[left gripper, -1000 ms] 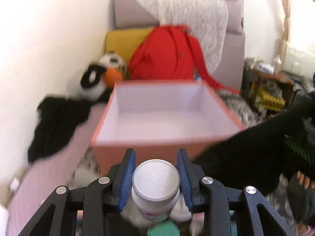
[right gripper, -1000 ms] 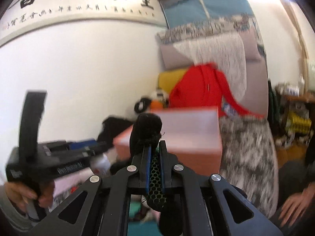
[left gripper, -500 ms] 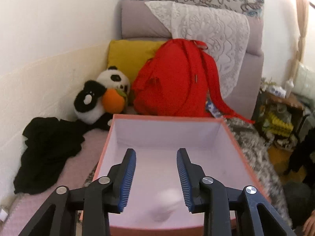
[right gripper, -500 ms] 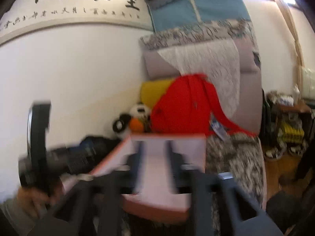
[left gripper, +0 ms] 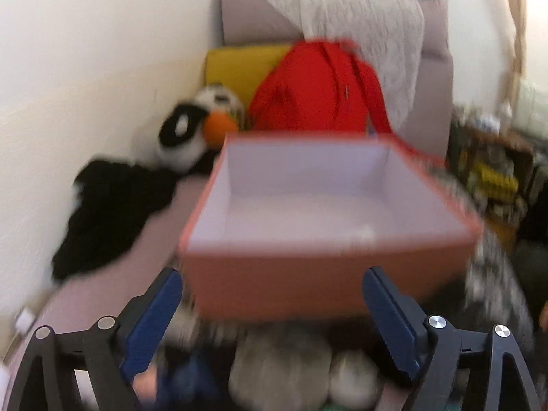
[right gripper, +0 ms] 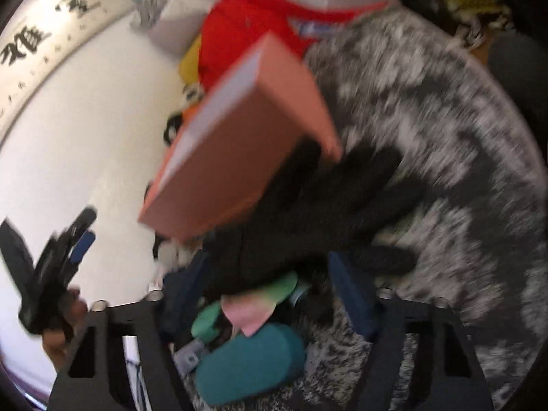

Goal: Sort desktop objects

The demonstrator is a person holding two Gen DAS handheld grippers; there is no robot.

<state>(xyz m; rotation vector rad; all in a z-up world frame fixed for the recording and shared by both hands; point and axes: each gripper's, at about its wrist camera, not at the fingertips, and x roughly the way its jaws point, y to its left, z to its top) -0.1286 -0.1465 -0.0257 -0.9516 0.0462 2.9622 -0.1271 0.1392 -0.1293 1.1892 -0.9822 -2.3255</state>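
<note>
An orange box [left gripper: 328, 274] with a white inside stands open ahead of my left gripper [left gripper: 272, 311]; it also shows in the right wrist view [right gripper: 239, 144]. A faint white shape [left gripper: 363, 233], blurred, lies inside it. My left gripper is wide open and empty, low before the box's near wall. My right gripper [right gripper: 270, 294] is open and empty, tilted over a pile: a black glove [right gripper: 325, 212], a teal case [right gripper: 250, 366], a pink piece [right gripper: 250, 311] and a green item [right gripper: 209, 322]. The left gripper [right gripper: 61, 257] shows at the left there.
A red backpack [left gripper: 315, 89], yellow cushion [left gripper: 239, 65], panda toy [left gripper: 202, 126] and black cloth [left gripper: 109, 212] lie behind and left of the box, against the white wall. A grey mottled blanket [right gripper: 445, 137] covers the surface. Light soft objects [left gripper: 301, 370] lie below the left gripper.
My left gripper let the white bottle go into the box, then opened wide and pulled back lower. My right gripper released the black glove, opened, and tipped down over the pile.
</note>
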